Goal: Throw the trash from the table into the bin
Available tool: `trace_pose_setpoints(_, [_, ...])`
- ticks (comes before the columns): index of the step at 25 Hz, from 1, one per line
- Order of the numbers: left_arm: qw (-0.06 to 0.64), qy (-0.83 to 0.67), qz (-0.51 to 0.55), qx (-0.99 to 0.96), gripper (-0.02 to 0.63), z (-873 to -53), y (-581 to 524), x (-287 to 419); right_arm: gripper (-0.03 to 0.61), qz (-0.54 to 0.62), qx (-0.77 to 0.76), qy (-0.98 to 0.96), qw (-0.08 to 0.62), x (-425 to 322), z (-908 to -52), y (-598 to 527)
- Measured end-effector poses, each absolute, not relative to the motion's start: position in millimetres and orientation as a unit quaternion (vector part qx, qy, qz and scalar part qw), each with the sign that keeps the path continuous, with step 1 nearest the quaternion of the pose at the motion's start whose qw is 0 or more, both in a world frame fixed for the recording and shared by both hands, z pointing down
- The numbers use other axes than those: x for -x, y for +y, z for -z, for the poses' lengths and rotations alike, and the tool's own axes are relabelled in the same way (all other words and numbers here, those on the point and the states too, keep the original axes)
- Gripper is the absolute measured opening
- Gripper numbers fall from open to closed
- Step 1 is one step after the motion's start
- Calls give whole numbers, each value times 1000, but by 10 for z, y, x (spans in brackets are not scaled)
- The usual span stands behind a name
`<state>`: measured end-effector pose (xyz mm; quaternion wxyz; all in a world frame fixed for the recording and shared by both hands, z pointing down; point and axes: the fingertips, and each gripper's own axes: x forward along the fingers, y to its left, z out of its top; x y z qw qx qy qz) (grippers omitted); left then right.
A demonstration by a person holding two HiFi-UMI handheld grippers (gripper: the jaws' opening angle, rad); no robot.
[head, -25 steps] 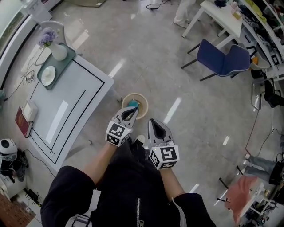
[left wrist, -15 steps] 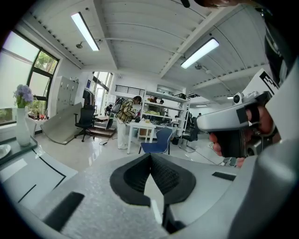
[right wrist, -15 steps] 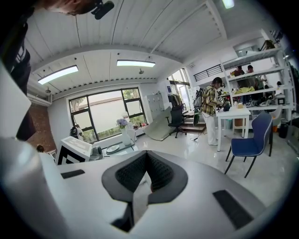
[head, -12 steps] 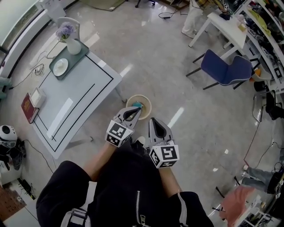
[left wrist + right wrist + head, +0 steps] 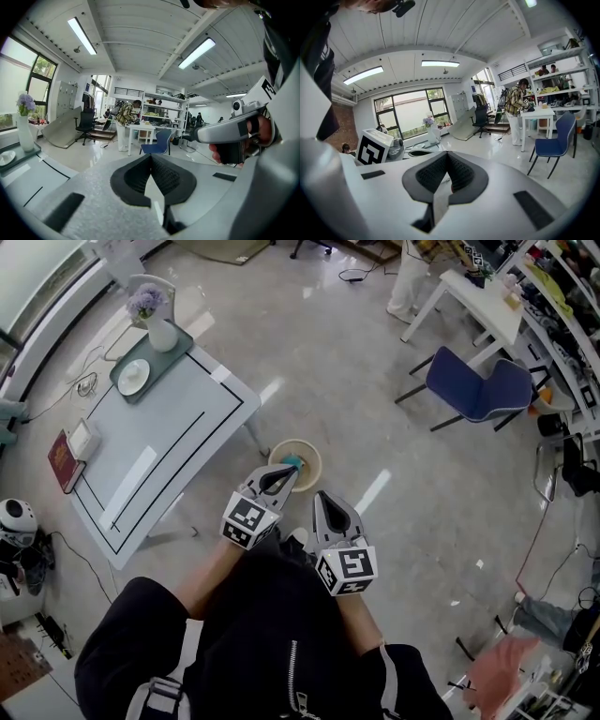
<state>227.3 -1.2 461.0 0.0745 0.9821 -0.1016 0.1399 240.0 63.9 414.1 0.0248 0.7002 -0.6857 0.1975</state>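
The left gripper [image 5: 151, 156] is holding its jaws pressed together, tip to tip, with nothing between them. The right gripper [image 5: 446, 154] is doing the same and is also empty. In the head view, both are pointing forward side by side, with the left gripper [image 5: 283, 472] hanging over the near rim of the bin [image 5: 314, 457]. The bin is round and cream-coloured and is standing on the glossy grey floor near a corner of the pale table [image 5: 150, 456]. A small teal piece of trash [image 5: 292, 463] is lying inside the bin.
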Motion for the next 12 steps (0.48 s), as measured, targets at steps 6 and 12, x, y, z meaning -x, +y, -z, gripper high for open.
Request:
trace_pose_setpoints(6, [71,-96,-140,-983,5,-4590,61,-2290,8,-198,-697,-688,27,-2364,-4151,695])
trace_pose_setpoints(12, [69,-93,-140,-983,5,-4592,181,-2265,8,-198,-696,-690,27,-2313,-4178,816])
